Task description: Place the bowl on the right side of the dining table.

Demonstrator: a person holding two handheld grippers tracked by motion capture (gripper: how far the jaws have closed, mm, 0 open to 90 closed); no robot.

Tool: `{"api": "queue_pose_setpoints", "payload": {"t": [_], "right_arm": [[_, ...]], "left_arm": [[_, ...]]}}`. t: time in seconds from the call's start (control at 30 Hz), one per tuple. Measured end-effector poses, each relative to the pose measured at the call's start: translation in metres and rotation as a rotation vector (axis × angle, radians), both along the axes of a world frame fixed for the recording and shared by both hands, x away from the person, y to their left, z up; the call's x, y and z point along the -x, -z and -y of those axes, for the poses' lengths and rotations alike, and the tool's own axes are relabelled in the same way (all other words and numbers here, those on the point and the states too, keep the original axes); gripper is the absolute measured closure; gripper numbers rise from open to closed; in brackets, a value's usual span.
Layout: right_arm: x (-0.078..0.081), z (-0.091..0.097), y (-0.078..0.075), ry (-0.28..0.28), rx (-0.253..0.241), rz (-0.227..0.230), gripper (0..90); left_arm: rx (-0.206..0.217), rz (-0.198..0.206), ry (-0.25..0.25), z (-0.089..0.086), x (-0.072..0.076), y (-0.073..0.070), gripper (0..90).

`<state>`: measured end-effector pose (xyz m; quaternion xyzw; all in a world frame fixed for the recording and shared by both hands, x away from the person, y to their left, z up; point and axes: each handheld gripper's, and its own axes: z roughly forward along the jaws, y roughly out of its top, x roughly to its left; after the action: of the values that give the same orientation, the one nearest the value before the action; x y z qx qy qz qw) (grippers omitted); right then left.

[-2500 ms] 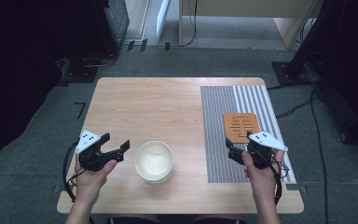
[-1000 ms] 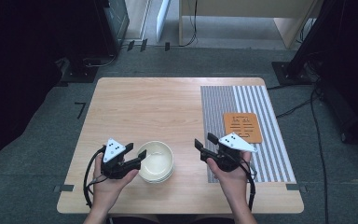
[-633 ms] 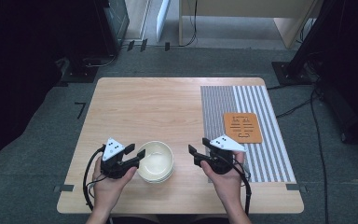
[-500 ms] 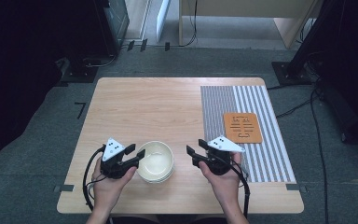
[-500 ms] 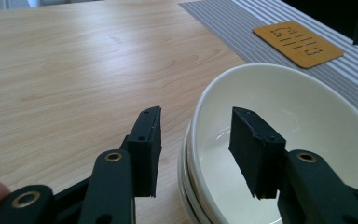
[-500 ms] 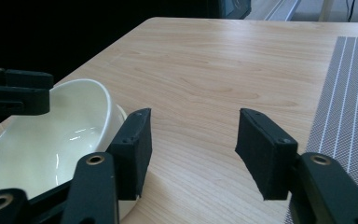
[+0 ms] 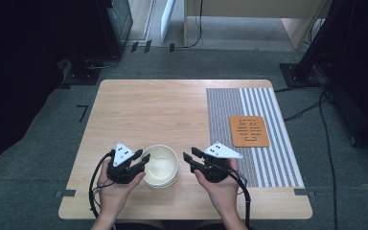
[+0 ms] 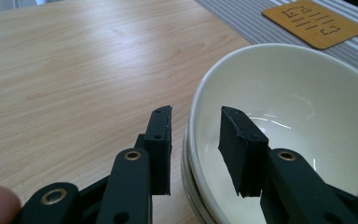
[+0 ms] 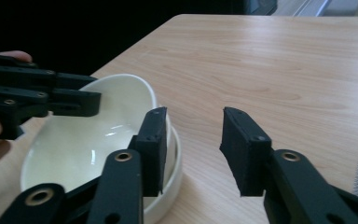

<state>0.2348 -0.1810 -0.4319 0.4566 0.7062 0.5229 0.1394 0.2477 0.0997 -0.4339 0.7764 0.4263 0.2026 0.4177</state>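
At the frame's lower centre, the left gripper [image 7: 143, 160] straddles the stacked cream bowls' [image 7: 162, 165] rim, jaws closing, unclenched; the right gripper [image 7: 189, 158] beside them is closing, empty.

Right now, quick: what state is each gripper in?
Left gripper: open, jaws just closing astride the top bowl rim, not yet pressing.
Right gripper: open, jaws just closing, nothing between them.
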Motion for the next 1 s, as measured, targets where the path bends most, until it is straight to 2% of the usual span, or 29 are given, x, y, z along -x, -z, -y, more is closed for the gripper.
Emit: {"api": "queue_pose_setpoints", "payload": {"t": [0.07,0.2,0.27,0.33,0.4,0.47,0.53,0.6,0.67,0.73,0.9,1.0], "right_arm": [[-0.002,-0.002,-0.003,-0.043,-0.034,-0.034,66.7],[-0.005,-0.005,-0.006,-0.067,-0.072,-0.056,67.7],[-0.006,-0.009,-0.005,-0.05,-0.044,-0.052,65.1],[-0.006,-0.013,-0.005,-0.034,-0.024,-0.04,62.2],[-0.005,-0.016,-0.004,-0.004,-0.001,-0.016,59.7],[-0.005,-0.019,-0.002,0.016,0.0,-0.004,59.0],[-0.004,-0.024,0.001,0.031,0.028,0.016,53.3],[-0.003,-0.029,0.002,0.035,0.06,0.037,52.1],[-0.001,-0.032,0.002,0.039,0.059,0.044,52.6],[0.0,-0.035,0.002,0.036,0.064,0.048,53.5],[0.001,-0.039,0.006,0.005,0.069,0.01,56.2],[0.0,-0.04,0.009,0.014,0.091,0.002,56.0]], "left_arm": [[0.01,0.001,-0.002,0.0,0.0,-0.001,67.0],[0.004,0.015,0.006,0.0,-0.002,0.0,69.2],[-0.004,0.016,0.007,0.0,-0.004,0.001,70.1],[0.018,0.001,-0.001,-0.001,-0.005,0.001,72.7],[0.013,0.002,0.004,-0.001,-0.006,0.002,75.5],[0.008,0.001,0.011,0.001,-0.007,0.002,77.6],[-0.023,0.006,0.008,0.004,-0.006,0.004,78.4],[-0.054,0.007,0.0,0.007,-0.005,0.006,79.7],[-0.082,0.009,-0.005,0.01,-0.005,0.007,80.6],[-0.095,0.019,-0.008,0.012,-0.005,0.008,80.2],[-0.122,0.056,0.006,0.011,-0.003,0.009,80.5],[-0.105,0.056,0.026,0.008,-0.003,0.008,82.1]]}}
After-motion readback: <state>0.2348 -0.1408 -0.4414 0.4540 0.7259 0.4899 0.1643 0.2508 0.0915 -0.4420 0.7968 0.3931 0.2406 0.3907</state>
